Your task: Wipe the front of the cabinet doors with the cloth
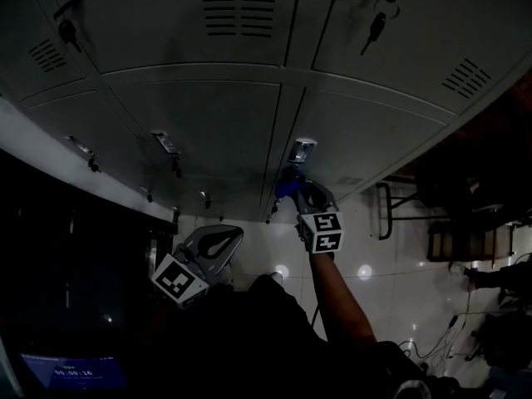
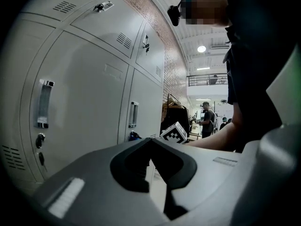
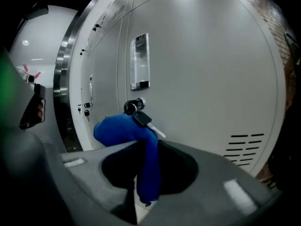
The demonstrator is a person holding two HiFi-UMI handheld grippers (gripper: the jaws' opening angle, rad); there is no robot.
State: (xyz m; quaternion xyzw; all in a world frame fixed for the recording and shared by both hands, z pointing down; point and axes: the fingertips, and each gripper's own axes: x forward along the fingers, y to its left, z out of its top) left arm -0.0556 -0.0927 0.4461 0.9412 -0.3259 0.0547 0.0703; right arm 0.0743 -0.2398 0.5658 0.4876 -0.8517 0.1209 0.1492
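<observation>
Right gripper (image 3: 146, 147) pinched the cloth (image 3: 121, 128) up at the door (image 3: 202, 79) by the lock (image 3: 132, 106) for wiping, while left gripper (image 2: 151, 142), pressed together and empty, hung clear.

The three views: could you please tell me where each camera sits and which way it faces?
Head view: on the person's head, looking steeply down at the cabinet doors; shows left gripper, right gripper and forearm.
Left gripper view: along its shut, empty jaws, beside the doors, towards the right gripper's marker cube.
Right gripper view: along jaws shut on the cloth, facing a door's key.
Shared: the cloth, in head and right gripper views.
</observation>
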